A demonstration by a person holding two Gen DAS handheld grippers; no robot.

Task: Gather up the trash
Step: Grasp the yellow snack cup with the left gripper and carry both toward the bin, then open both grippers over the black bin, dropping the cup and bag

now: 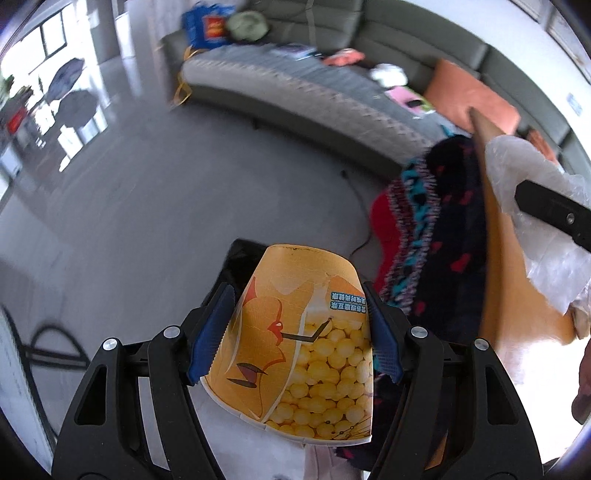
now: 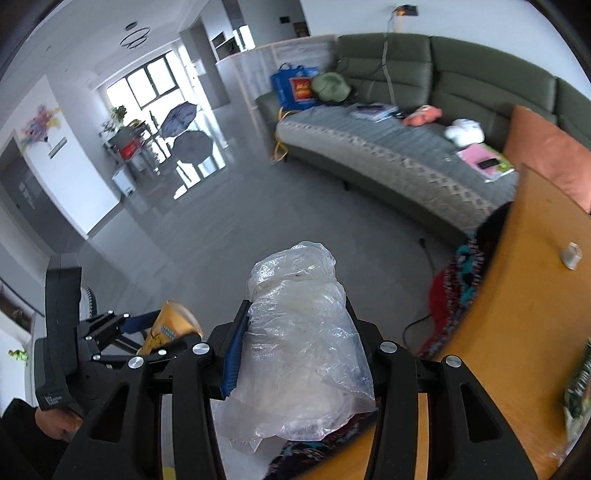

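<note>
A wide grey floor (image 2: 229,221) fills the middle of the room and shines where daylight falls on it. That light comes through a tall window (image 2: 155,79) at the far end, with two open umbrellas (image 2: 186,131) standing before it beside a plant (image 2: 118,114) and a small table (image 2: 127,146). The walls (image 2: 79,173) are white, and a ring lamp (image 2: 135,35) hangs from the ceiling. A long green sofa (image 2: 424,61) curves along the right side, its seat under a grey patterned cover (image 2: 388,147) strewn with small items. A blue bag (image 2: 293,88) sits at its far end, an orange cushion (image 2: 546,155) at the near one. A wooden table (image 2: 524,295) stands at the right edge, a dark patterned cloth (image 1: 439,229) beside it.
</note>
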